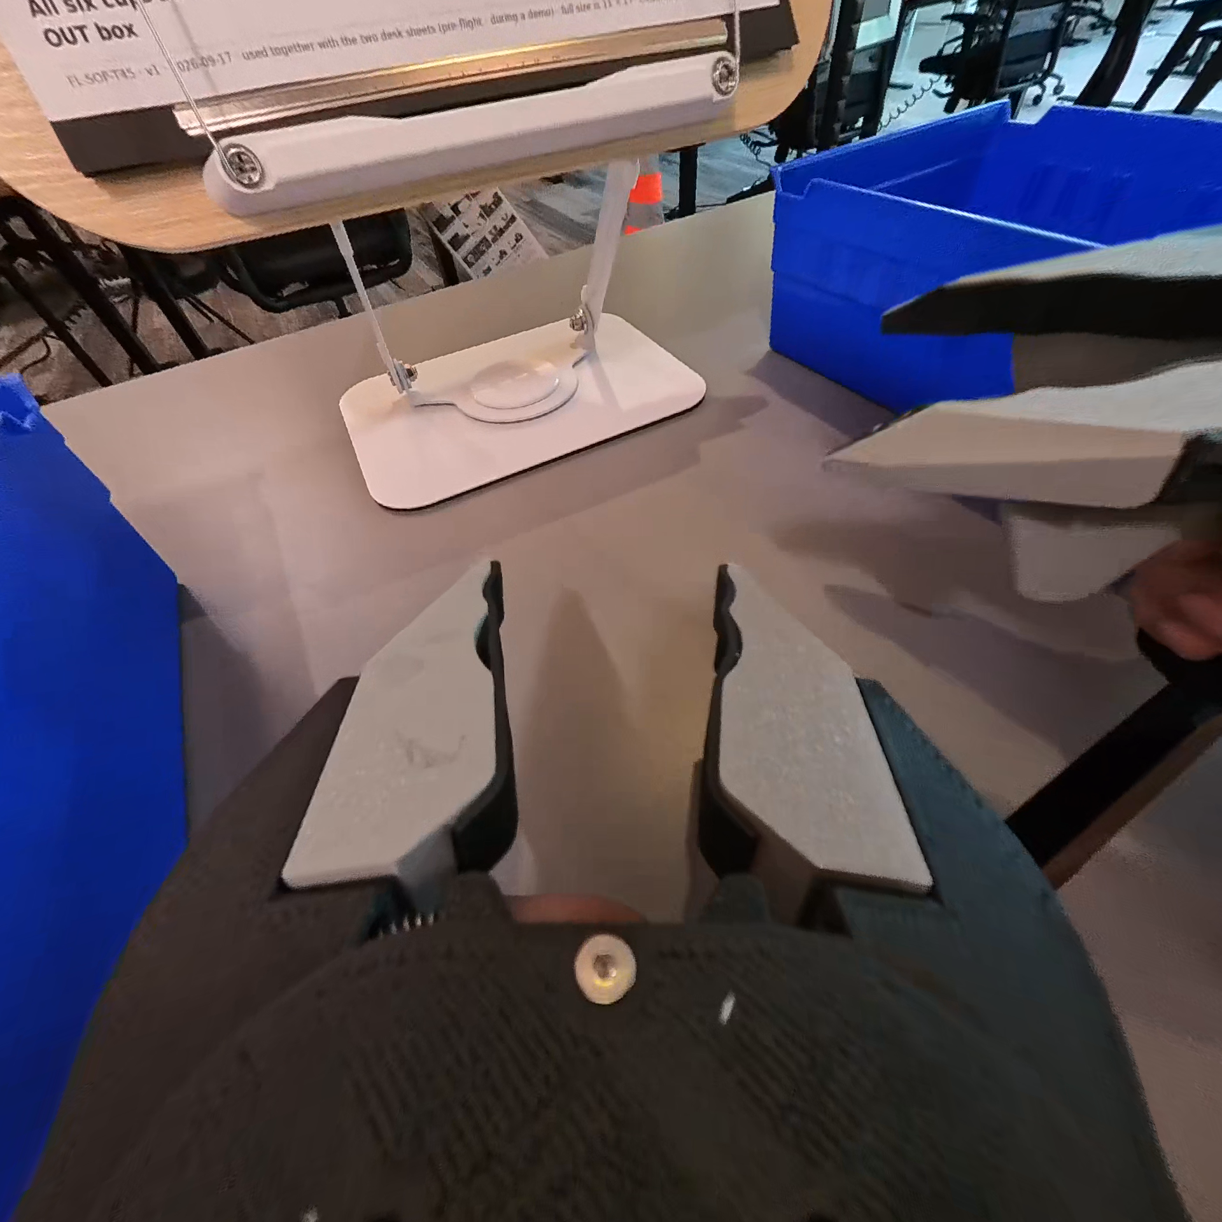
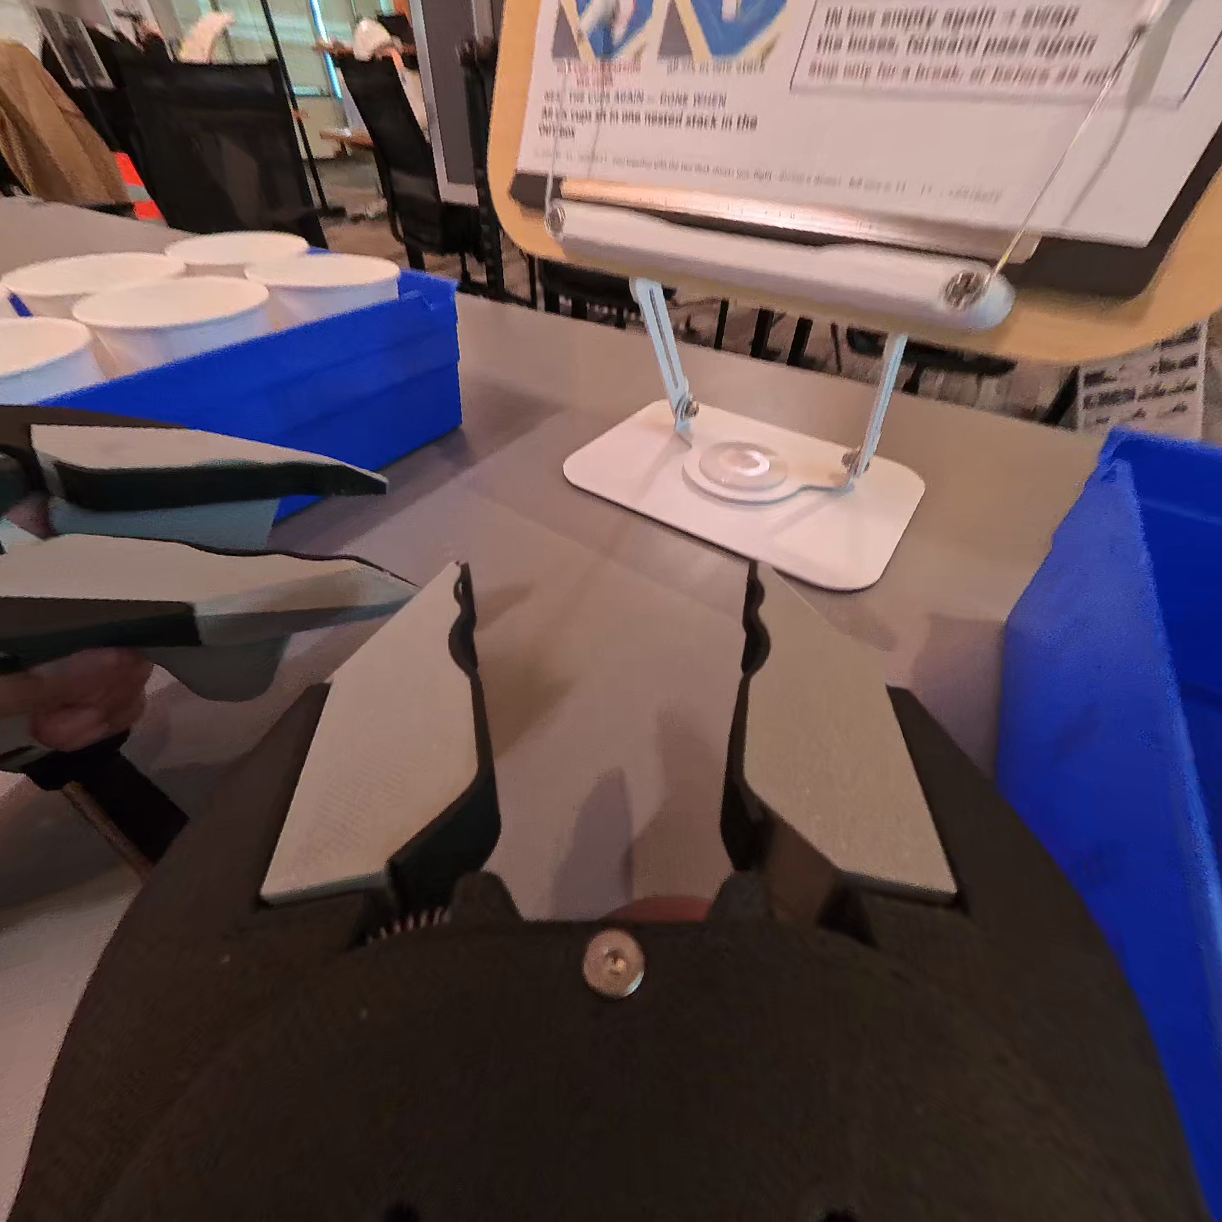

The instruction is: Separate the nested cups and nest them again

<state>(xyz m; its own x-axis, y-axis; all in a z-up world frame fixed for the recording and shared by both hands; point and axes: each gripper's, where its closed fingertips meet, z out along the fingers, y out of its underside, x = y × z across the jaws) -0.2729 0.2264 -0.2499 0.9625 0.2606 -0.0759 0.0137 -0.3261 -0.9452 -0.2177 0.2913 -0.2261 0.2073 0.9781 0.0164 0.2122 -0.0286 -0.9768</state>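
Note:
Several white paper cups stand upright, side by side, in a blue bin at the left in the right wrist view. My left gripper is open and empty above the grey table; it also shows in the right wrist view just right of that bin. My right gripper is open and empty over the table middle; it also shows in the left wrist view, in front of a second blue bin. No cups show in the left wrist view.
A white document stand with a wooden board and printed sheet sits at the table's back middle, also in the right wrist view. The second blue bin's wall is at the right. A blue bin edge is at the left. Chairs stand beyond the table.

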